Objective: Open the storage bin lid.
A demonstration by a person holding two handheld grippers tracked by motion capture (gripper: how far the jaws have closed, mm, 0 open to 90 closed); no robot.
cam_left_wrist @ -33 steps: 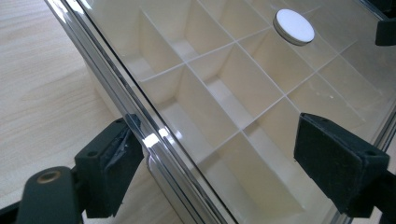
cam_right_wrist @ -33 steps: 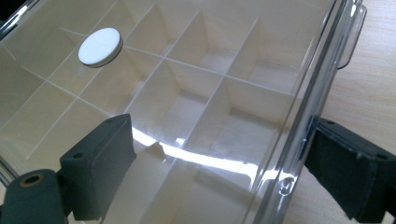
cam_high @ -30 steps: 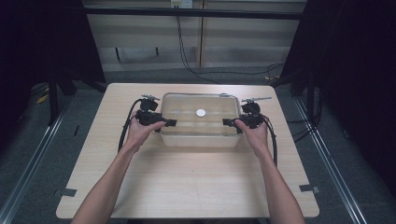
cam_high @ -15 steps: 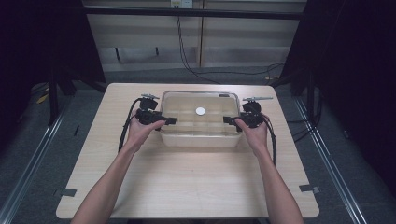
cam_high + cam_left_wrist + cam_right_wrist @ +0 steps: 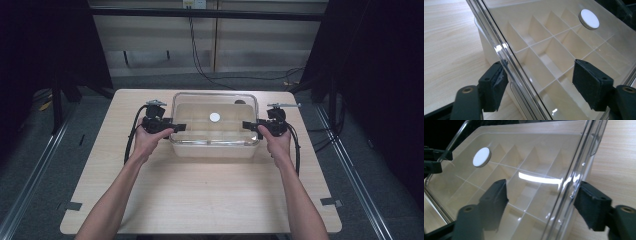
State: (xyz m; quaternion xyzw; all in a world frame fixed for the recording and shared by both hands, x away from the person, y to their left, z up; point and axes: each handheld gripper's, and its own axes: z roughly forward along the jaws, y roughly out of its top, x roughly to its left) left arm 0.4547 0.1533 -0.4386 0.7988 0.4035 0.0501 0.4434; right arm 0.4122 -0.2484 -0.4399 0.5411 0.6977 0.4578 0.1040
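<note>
Your left gripper [image 5: 176,127] and right gripper [image 5: 248,125] straddle the clear lid's [image 5: 215,118] opposite edges, fingers wide apart, gripping nothing. Lid sits on the divided box [image 5: 215,149], mid-bench [image 5: 200,195] (lift not yet begun, likely).

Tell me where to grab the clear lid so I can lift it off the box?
Grab the clear lid by its two short edges, coming in from the left and right sides. It is wide, flat and smooth, so only its thin rim gives a hold. The left gripper and right gripper already straddle those edges, open.
</note>
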